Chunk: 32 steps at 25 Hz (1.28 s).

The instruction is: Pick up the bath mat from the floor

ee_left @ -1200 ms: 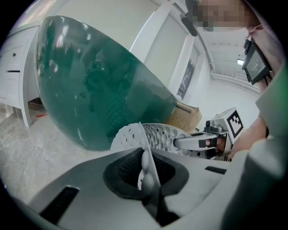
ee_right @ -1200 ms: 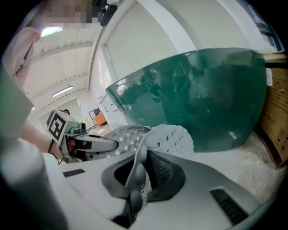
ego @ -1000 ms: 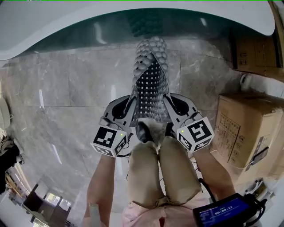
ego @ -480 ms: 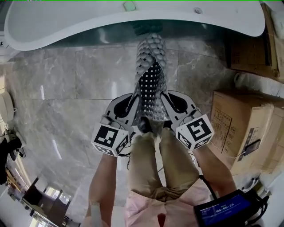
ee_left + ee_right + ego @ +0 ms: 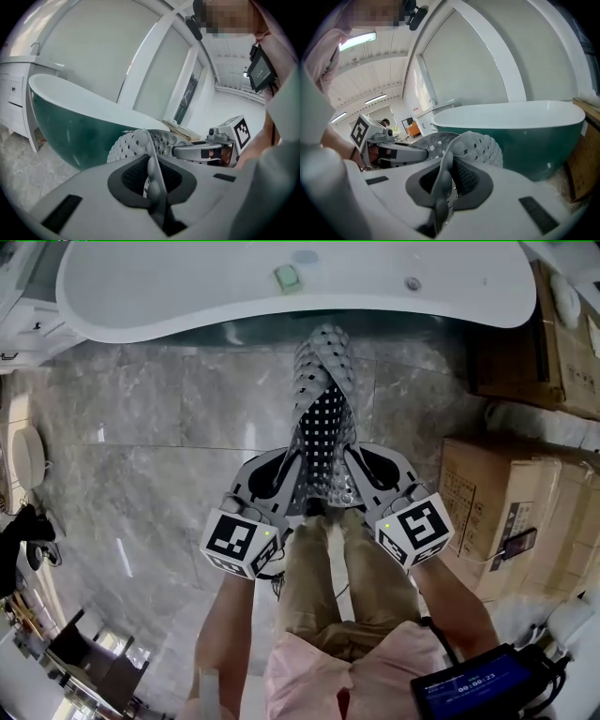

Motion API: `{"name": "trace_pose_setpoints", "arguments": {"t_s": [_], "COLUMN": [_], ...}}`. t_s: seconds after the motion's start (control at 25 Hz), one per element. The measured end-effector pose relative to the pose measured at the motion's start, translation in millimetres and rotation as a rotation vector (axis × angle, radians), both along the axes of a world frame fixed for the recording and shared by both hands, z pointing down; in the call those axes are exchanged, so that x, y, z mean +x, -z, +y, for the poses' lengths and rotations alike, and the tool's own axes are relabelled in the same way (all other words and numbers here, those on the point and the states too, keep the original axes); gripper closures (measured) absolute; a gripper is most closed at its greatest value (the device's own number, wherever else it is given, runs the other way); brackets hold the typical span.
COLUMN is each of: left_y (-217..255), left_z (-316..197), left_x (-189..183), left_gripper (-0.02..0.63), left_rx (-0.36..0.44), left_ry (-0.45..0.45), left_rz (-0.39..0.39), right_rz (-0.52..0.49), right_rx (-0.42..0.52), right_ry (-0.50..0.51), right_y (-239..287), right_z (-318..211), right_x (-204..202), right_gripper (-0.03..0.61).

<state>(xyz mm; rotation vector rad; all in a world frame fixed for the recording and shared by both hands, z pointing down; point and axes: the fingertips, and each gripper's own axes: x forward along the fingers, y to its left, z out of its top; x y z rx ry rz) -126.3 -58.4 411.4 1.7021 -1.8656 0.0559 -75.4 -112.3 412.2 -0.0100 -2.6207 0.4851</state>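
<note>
L gripper (image 5: 153,178) jaws nearly closed, pinching one edge of the grey bubbled bath mat (image 5: 133,143). R gripper (image 5: 440,187) same, clamped on the opposite edge. In head view the mat hangs folded btwn both at frame centre. White/green bathtub (image 5: 187,292) across top, marble floor (image 5: 150,427) left, cardboard boxes (image 5: 497,512) right.

Floor (image 5: 150,446) open on L; bathtub (image 5: 187,287) ahead, cardboard boxes (image 5: 487,512) crowd R side.
</note>
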Motion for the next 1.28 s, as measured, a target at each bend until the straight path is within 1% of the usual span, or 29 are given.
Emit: {"name": "trace_pose_setpoints", "arguments": {"t_s": [0.32, 0.64, 0.84, 1.04, 1.16, 1.28], "left_y": [84.1, 159.9, 207.3, 249.5, 266.9, 277.7], "left_z": [18.7, 33.1, 44.9, 59.7, 64.5, 70.5], "left_x": [13.5, 10.8, 0.4, -20.4, -29.7, -34.8], "left_gripper": [0.575, 0.575, 0.575, 0.575, 0.575, 0.575], "left_rx": [0.019, 0.062, 0.087, 0.108, 0.123, 0.128], "left_ry": [0.019, 0.04, 0.066, 0.102, 0.124, 0.125], "left_rz": [0.004, -0.005, -0.026, -0.061, -0.071, -0.085], "right_rz": [-0.014, -0.048, -0.067, -0.082, -0.086, -0.092], "right_rx": [0.027, 0.054, 0.078, 0.087, 0.089, 0.091], "right_ry": [-0.005, 0.002, -0.001, 0.005, 0.004, -0.003], "right_y": [84.8, 157.0, 202.4, 240.8, 256.3, 269.6], "right_z": [4.1, 9.2, 5.5, 4.6, -0.2, -5.2], "right_x": [18.6, 26.4, 35.3, 41.5, 45.2, 49.6], "right_gripper": [0.554, 0.554, 0.554, 0.554, 0.554, 0.554]}}
